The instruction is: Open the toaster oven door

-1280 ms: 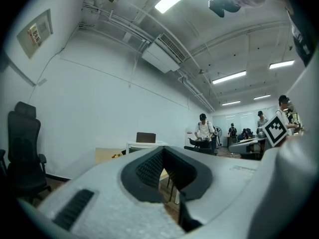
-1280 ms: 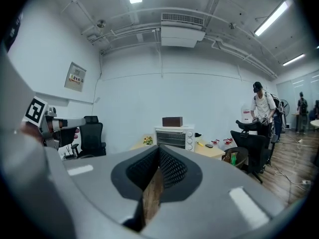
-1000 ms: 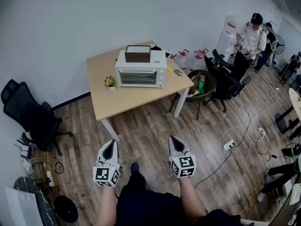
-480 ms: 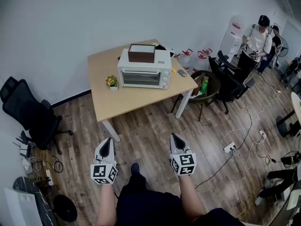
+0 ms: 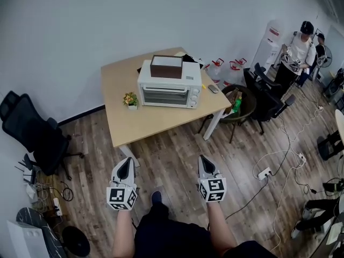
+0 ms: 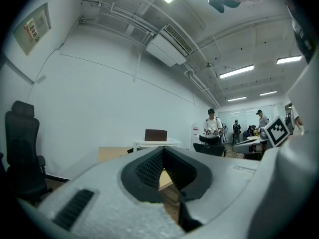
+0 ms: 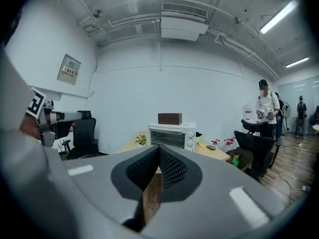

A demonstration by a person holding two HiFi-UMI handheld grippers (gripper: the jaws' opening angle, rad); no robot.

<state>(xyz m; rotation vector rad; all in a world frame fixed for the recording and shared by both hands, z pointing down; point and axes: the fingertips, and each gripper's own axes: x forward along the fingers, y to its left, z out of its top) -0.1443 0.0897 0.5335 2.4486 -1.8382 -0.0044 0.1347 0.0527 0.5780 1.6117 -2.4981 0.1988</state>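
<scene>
A white toaster oven (image 5: 169, 84) stands on a light wooden table (image 5: 134, 121) with its glass door closed and a brown box (image 5: 166, 66) on top. Both grippers are held low over the wooden floor, well short of the table. My left gripper (image 5: 125, 162) points toward the table's near left leg; my right gripper (image 5: 203, 159) points toward the table's front edge. Each is shut with nothing between the jaws. The right gripper view shows the toaster oven (image 7: 172, 136) straight ahead above my right gripper (image 7: 158, 151). In the left gripper view the toaster oven (image 6: 155, 144) is far off, beyond my left gripper (image 6: 163, 156).
A small potted plant (image 5: 129, 99) sits left of the oven, a phone (image 5: 213, 88) to its right. A black office chair (image 5: 32, 133) stands at the left, more chairs (image 5: 267, 93) and a round side table (image 5: 237, 98) at the right. Cables and a power strip (image 5: 263, 173) lie on the floor. People (image 5: 296, 52) stand far right.
The table and oven have drawn slightly nearer and shifted right in the head view. Both grippers keep the same shut pose in front of the body.
</scene>
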